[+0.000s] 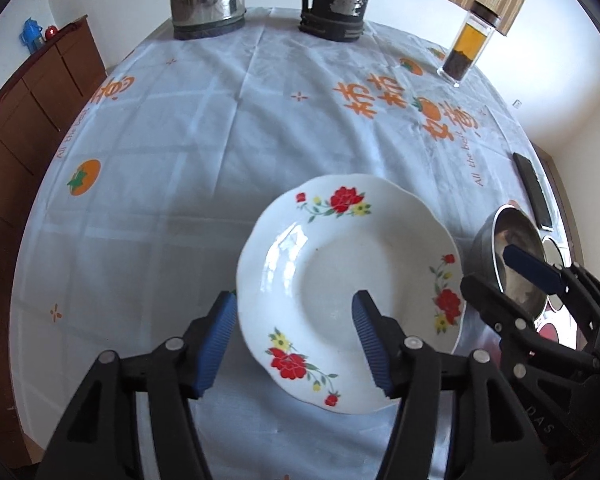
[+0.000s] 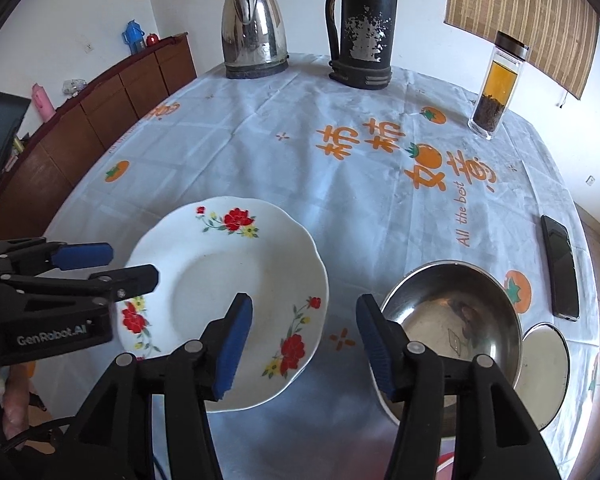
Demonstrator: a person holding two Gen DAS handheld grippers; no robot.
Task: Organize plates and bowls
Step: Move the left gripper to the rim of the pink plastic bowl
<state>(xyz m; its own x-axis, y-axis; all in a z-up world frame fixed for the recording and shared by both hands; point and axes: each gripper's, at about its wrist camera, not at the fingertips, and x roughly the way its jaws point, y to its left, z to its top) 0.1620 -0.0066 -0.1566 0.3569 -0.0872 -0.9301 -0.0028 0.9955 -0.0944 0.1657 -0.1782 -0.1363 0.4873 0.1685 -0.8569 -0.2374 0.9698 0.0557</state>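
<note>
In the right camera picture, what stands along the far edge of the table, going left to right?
Shiny steel electric kettle → tall black flask with peeling paint → clear glass bottle of amber tea with dark leaves.

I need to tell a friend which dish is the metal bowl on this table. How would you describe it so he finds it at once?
Start at the table with the white cloth printed with orange fruit. On its near right side, beside the flowered white plate, stands the metal bowl, with a black phone lying farther right. It is the only deep, shiny grey dish, plain and without flowers.

"GenRobot.AI" on left gripper (image 2: 108, 272), "All the best" on tablecloth (image 2: 260, 152)
</note>
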